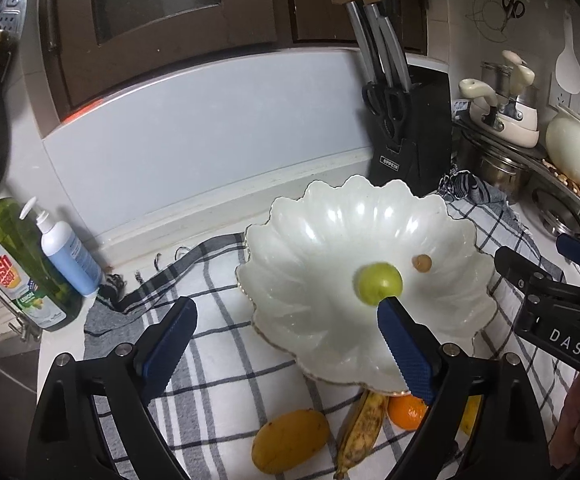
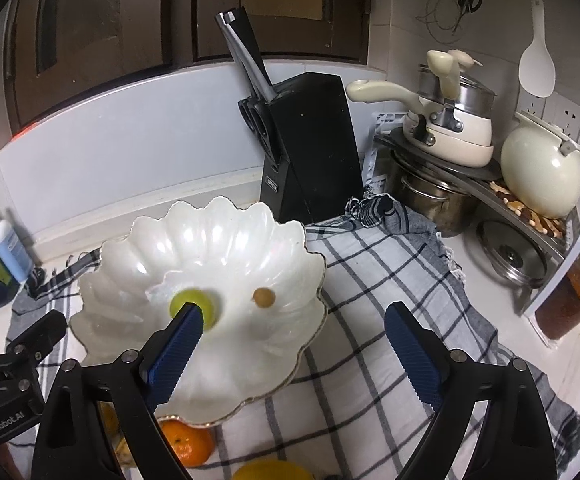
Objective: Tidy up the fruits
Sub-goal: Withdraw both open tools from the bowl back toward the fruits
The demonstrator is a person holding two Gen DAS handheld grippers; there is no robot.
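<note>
white bowl (image 1: 329, 240): scalloped dish on a checked cloth (image 1: 218, 344) over the desk, set centrally as the collecting place.
inside: green fruit (image 1: 378, 283) and small brown fruit (image 1: 421, 262), apart.
waiting: mango (image 1: 290, 446), banana (image 1: 359, 432), orange (image 1: 407, 412) on the near cloth, unsorted.
left gripper (image 1: 286, 344): jaws wide, empty, above the bowl's left.
right gripper (image 2: 293, 344): jaws wide, empty.
</note>
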